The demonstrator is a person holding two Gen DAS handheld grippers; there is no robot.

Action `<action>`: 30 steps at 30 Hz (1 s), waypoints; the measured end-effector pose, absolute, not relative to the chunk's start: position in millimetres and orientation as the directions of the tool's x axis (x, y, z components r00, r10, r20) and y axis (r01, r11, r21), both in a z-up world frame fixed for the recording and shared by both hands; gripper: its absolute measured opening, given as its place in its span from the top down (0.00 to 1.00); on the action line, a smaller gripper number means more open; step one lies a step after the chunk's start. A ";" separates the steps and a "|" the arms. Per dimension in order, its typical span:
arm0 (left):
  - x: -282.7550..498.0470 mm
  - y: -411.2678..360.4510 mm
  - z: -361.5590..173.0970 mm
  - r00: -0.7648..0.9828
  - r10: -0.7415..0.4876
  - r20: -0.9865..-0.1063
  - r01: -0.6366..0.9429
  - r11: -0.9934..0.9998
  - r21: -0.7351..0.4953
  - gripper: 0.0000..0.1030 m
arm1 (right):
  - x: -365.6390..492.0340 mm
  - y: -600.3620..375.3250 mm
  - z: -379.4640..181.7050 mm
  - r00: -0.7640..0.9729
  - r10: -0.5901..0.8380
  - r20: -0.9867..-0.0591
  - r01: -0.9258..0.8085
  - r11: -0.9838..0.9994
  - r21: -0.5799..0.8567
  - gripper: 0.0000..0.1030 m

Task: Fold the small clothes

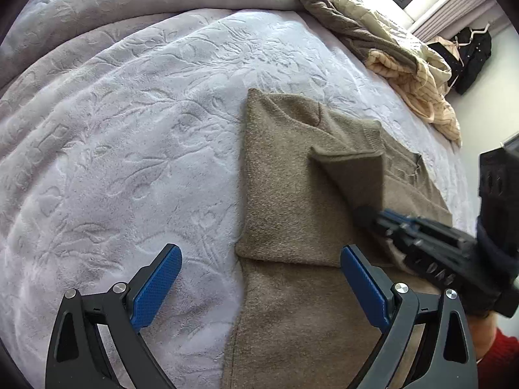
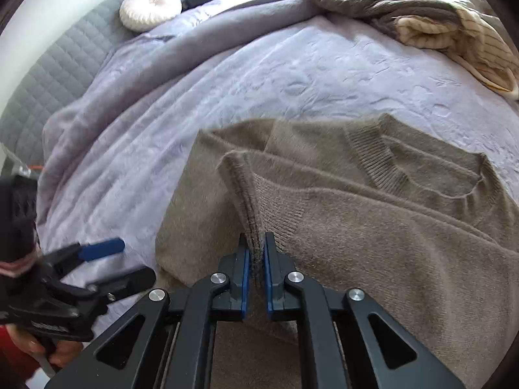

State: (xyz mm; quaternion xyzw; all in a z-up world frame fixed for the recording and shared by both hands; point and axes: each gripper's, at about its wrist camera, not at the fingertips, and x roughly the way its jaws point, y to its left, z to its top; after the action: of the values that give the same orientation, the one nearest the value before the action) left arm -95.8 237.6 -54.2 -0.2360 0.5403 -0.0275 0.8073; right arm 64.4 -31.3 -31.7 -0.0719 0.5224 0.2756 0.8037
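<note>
A soft brown knitted sweater lies flat on a bed covered by a pale lilac fluffy blanket, toward the bed's near edge; its long way runs from the near edge up the bed, with the ribbed round neck pointing away toward the far side. The right gripper has its blue pads pressed together on the ribbed cuff of a brown sleeve, lifting it over the sweater's body; the left gripper hangs over the sweater's edge with its fingers spread wide and nothing between them. A messy pile of beige and striped clothes sits at the bed's far corner.
</note>
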 end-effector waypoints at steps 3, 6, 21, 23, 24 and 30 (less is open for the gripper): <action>-87.9 234.7 -53.8 0.415 -0.371 -0.831 -0.182 0.861 -0.475 0.05 | 54.3 -36.6 -35.6 0.286 0.363 -0.887 -0.533 0.829 0.167 0.88; -75.4 220.9 -53.9 0.396 -0.437 -0.807 -0.160 0.833 -0.530 0.05 | 48.0 -55.9 -31.5 0.281 0.373 -0.884 -0.499 0.844 0.198 0.72; -25.2 181.3 -68.6 0.345 -0.468 -0.814 -0.210 0.807 -0.552 0.16 | -20.8 -329.0 -26.4 0.492 0.487 -0.722 0.289 0.691 0.662 0.65; -21.3 177.9 -69.7 0.334 -0.444 -0.831 -0.214 0.823 -0.526 0.32 | -26.9 -355.7 -35.6 0.533 0.489 -0.690 0.353 0.613 0.707 0.65; -19.7 176.4 -70.0 0.332 -0.437 -0.836 -0.213 0.829 -0.517 0.38 | -27.2 -365.6 -40.4 0.552 0.488 -0.676 0.374 0.579 0.724 0.65; -19.3 170.1 -65.1 0.346 -0.422 -0.838 -0.181 0.847 -0.501 0.92 | -15.8 -384.4 -52.7 0.597 0.517 -0.614 0.376 0.495 0.783 0.94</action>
State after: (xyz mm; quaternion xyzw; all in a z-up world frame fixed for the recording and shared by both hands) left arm -19.3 170.1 -65.1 -0.2658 0.5667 -0.0778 0.7760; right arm -15.8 -384.4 -52.7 0.5002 0.4466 0.0475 0.7404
